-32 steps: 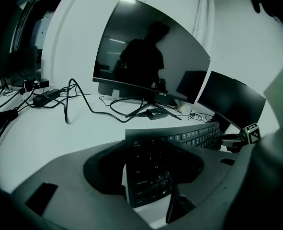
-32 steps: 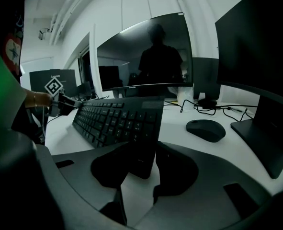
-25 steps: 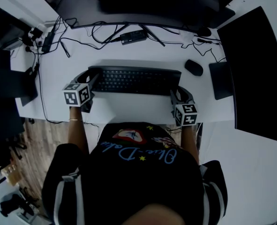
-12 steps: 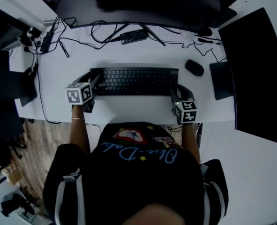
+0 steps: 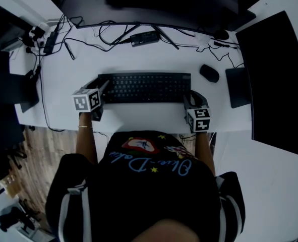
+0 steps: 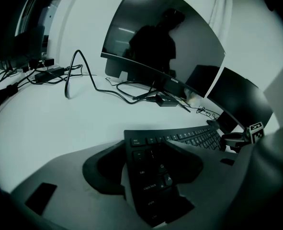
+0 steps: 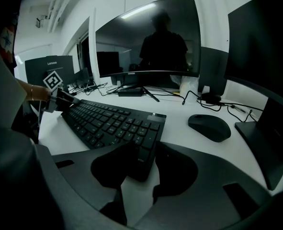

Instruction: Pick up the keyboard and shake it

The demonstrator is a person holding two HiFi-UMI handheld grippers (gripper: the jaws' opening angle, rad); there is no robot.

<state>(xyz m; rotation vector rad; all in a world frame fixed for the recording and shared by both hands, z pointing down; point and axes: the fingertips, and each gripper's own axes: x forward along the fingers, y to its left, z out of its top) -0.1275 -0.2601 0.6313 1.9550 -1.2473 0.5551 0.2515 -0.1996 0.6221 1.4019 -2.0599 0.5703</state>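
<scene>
The black keyboard (image 5: 144, 87) lies crosswise in front of me over the white desk (image 5: 138, 117), held at both ends. My left gripper (image 5: 101, 84) is shut on its left end. In the left gripper view one jaw of the left gripper (image 6: 153, 162) lies over the keys and the other under the keyboard (image 6: 189, 139). My right gripper (image 5: 191, 99) grips the right front corner. In the right gripper view the jaws of the right gripper (image 7: 141, 157) are closing a little on the edge of the keyboard (image 7: 107, 123), which shows a shadow beneath it.
A black mouse (image 5: 208, 72) lies just right of the keyboard, also seen as the mouse (image 7: 209, 127). A wide curved monitor (image 5: 164, 4) stands behind, a second dark screen (image 5: 272, 74) at the right. Cables (image 5: 88, 37) and an adapter trail across the back of the desk.
The keyboard has gone from slightly slanted to level and shifted a little between the grippers. Both grippers keep their hold and have moved only slightly.
</scene>
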